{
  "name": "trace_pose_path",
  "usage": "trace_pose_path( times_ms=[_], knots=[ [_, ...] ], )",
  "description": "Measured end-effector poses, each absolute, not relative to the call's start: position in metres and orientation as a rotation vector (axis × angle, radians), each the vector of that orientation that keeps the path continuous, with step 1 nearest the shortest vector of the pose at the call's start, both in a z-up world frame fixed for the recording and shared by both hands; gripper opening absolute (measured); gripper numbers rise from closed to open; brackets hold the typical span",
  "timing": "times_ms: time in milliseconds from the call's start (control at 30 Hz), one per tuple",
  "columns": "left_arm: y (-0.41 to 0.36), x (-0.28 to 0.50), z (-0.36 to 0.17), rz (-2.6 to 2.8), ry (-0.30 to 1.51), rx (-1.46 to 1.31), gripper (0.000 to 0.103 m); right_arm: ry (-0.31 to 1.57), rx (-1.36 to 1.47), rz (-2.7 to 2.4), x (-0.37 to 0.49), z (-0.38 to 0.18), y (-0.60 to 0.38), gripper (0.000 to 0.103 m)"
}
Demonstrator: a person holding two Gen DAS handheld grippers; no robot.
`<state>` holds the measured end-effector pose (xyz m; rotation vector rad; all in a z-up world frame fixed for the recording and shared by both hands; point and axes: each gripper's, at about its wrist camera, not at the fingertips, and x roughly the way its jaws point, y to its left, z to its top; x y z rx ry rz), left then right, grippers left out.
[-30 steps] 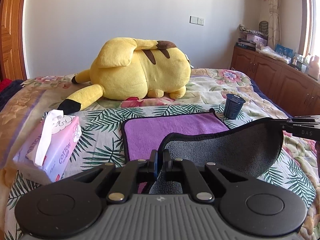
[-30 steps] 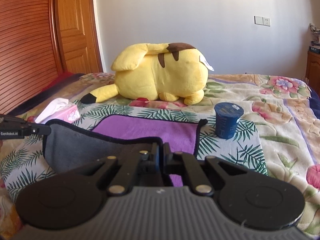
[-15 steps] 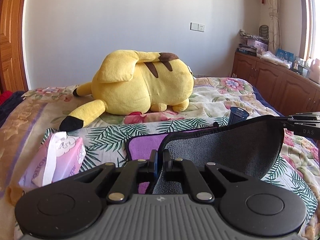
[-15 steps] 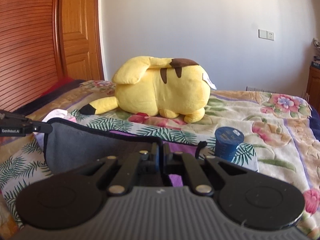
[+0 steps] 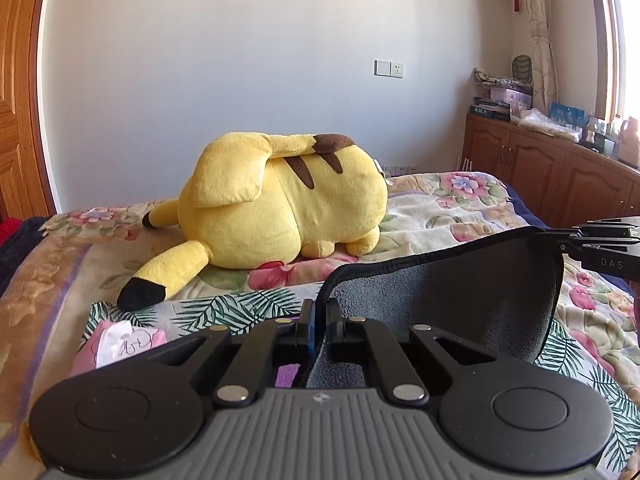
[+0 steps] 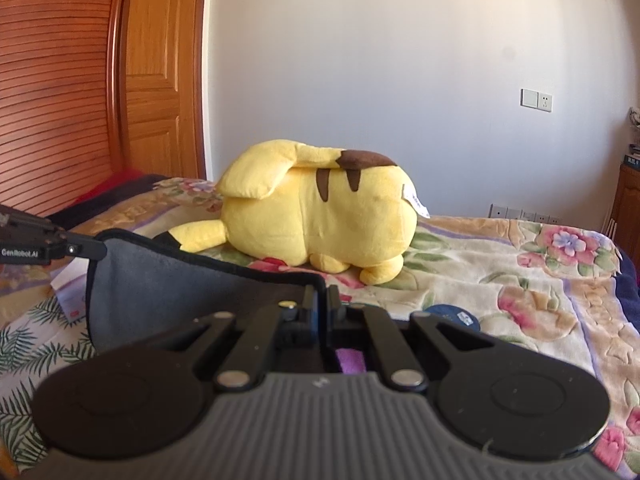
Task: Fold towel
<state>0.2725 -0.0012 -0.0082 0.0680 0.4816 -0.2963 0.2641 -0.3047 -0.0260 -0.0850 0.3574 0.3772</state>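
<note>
Across the lower half of both views, one towel (image 5: 460,300) hangs lifted between two grippers, its grey underside facing the cameras and a sliver of its purple face (image 6: 351,360) showing low at centre. The left gripper (image 5: 319,312) pinches one black-edged corner, jaws narrowed onto the cloth; the right gripper (image 6: 320,300) pinches the other corner the same way. Each tool also appears at the edge of the other's view: the right one at middle right of the left view, marked "DAS" (image 5: 604,248), the left one at middle left of the right view, marked "GenRobot.AI" (image 6: 36,246).

The raised cloth hides most of the flowered bedspread (image 5: 440,204) behind it. One yellow plush toy (image 5: 280,208) lies at centre of both views, well beyond the towel, with a small white tag whose print is too small to read. One pink tissue pack (image 5: 120,340) sits at lower left of the left view, partly behind the gripper body. One dark blue cup (image 6: 450,314) peeks over the right gripper's linkage; its label is unreadable. A wooden cabinet (image 5: 552,176) stands at right, a wooden door (image 6: 160,68) at upper left.
</note>
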Motion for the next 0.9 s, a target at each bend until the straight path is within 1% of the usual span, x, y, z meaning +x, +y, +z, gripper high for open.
trace_pose_path(
  times_ms=[533,900],
  knots=[
    [-0.009,0.314,-0.016,-0.284,0.470,0.065,0.000,0.343,-0.098,0.358,0.300,-0.036,-0.303,0.005],
    [-0.003,0.356,-0.058,-0.248,0.533,0.060,0.000,0.389,-0.091,0.347,0.337,-0.071,-0.300,0.005]
  ],
)
